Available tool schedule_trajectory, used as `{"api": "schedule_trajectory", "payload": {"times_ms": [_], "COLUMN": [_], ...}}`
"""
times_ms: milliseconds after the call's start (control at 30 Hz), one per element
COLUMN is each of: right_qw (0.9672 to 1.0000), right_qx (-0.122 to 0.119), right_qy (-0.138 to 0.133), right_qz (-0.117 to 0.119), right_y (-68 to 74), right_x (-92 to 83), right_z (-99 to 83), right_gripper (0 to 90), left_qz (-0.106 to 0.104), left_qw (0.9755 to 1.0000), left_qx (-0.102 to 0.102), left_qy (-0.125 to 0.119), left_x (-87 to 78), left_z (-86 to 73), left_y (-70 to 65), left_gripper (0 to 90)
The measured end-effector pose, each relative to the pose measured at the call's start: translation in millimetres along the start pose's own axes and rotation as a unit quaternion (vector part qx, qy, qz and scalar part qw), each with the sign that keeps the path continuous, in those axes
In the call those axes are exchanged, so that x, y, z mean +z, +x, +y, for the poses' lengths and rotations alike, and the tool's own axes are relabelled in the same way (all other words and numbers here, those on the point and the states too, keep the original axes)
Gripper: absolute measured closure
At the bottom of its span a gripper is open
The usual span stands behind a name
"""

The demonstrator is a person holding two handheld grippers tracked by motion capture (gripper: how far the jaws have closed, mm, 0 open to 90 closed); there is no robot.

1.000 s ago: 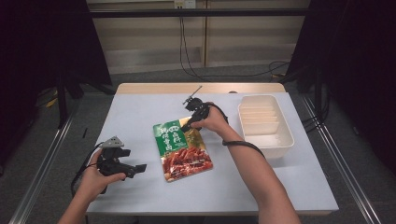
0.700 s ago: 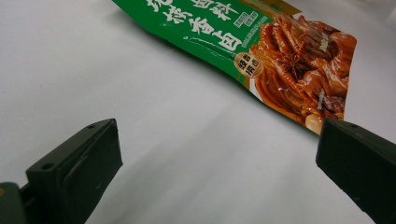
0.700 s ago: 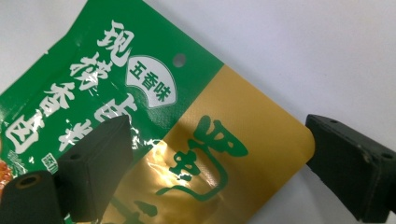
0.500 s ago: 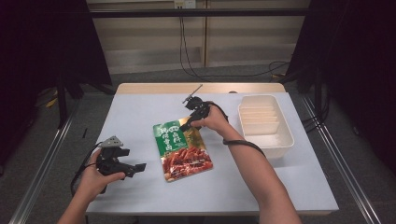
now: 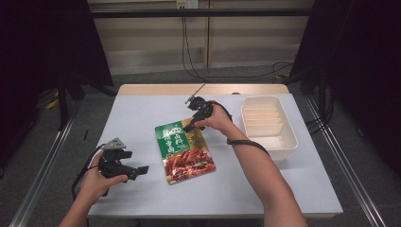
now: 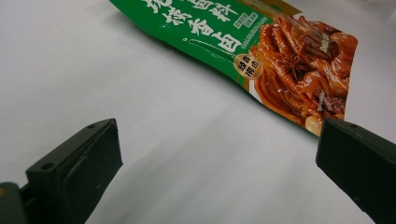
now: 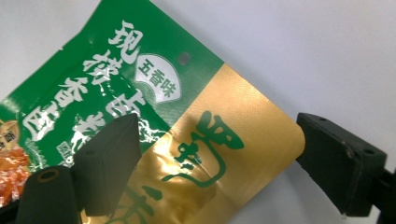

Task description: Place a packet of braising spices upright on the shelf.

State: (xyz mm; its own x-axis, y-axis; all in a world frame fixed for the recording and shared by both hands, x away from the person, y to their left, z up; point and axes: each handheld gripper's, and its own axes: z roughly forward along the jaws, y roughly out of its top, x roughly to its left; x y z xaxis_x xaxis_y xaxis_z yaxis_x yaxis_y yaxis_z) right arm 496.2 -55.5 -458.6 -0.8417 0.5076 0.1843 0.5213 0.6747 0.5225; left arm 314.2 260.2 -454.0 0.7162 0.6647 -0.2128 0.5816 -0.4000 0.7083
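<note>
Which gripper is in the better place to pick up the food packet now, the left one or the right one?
Probably the right gripper: its open jaws sit over the far gold corner of the flat green and gold foil food packet. The left gripper, also open, is beside the packet, apart from its near edge.

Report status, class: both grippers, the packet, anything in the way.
Left gripper open, short of food packet. Right gripper open, straddling packet's gold corner. Packet flat on table. White tray clear to the right.
</note>
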Motion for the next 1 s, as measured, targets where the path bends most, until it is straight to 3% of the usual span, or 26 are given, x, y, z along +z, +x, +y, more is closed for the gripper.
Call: {"api": "schedule_trajectory", "payload": {"times_ms": [267, 533, 800, 1000], "right_qw": [0.9999, 0.9996, 0.9999, 0.9998], "right_qx": [-0.005, -0.014, -0.014, -0.018], "right_qy": [-0.005, -0.021, -0.004, -0.005], "right_qz": [0.014, 0.011, -0.002, -0.002], "right_y": [-1.7, -0.3, -1.6, -3.3], "right_x": [3.7, -8.8, -4.6, 3.7], "right_z": [8.1, 5.8, 8.3, 16.9], "right_gripper": [19.7, 34.3, 18.1, 13.8], "left_qz": [0.000, 0.003, 0.002, 0.000], "left_qw": [1.0000, 1.0000, 1.0000, 1.0000], "left_qx": [0.000, -0.001, 0.001, -0.003], "left_qy": [0.001, 0.000, 0.001, 0.003], "left_x": [0.5, -0.6, 2.2, 2.1], "left_z": [-0.9, -0.6, -0.6, -1.3], "left_y": [1.7, 1.7, 0.3, 1.1], "left_gripper": [0.0, 0.0, 0.0, 0.0]}}
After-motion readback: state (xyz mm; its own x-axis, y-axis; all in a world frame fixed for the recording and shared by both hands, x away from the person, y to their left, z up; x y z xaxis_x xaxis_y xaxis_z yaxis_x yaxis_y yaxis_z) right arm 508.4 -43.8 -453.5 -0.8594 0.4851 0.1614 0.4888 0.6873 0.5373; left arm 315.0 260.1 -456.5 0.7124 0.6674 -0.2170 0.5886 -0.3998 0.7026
